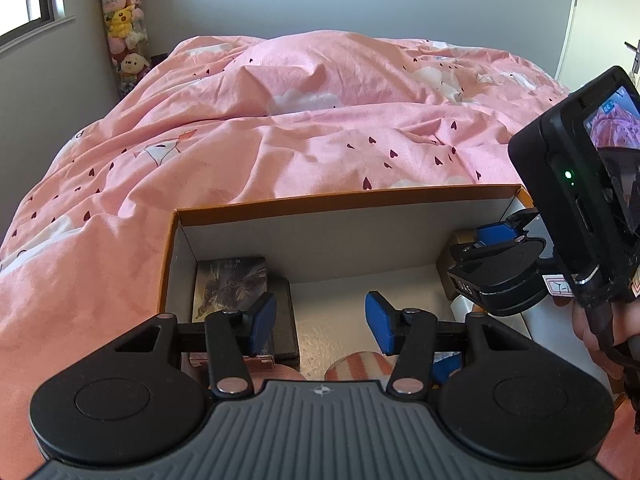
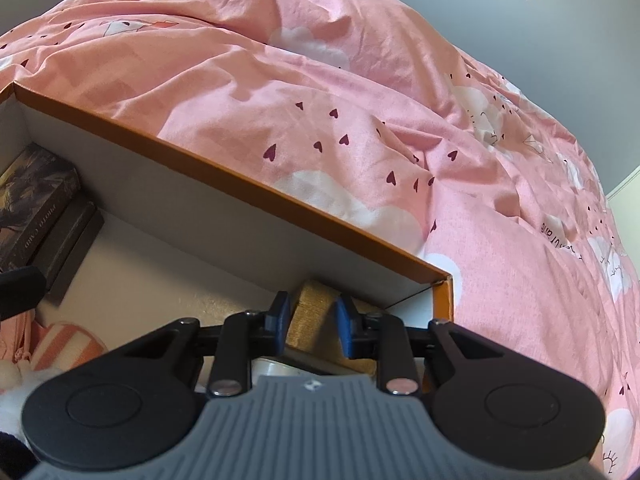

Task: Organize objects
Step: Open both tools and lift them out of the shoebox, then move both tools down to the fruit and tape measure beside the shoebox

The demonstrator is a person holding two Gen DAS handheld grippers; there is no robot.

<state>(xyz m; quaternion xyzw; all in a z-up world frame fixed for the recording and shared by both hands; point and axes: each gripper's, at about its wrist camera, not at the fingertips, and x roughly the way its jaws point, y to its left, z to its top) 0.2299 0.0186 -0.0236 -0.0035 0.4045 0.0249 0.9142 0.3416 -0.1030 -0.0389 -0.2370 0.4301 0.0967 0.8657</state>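
An open orange-rimmed cardboard box (image 1: 304, 200) with white walls sits on the bed. Inside at the left stands a dark photo card box (image 1: 230, 280) beside a flat black box (image 1: 286, 320). A pink-striped soft item (image 1: 356, 364) lies near the front. My left gripper (image 1: 320, 324) is open and empty above the box floor. My right gripper (image 2: 310, 326) is inside the box's right corner, its blue pads either side of a tan rough-textured block (image 2: 314, 312); a gap shows on each side. The right gripper also shows in the left wrist view (image 1: 500, 248).
A pink duvet (image 1: 280, 120) with hearts and clouds covers the bed around the box. A column of plush toys (image 1: 124, 28) stands in the far left corner by a window. A white-silver item (image 2: 276, 368) lies under my right gripper.
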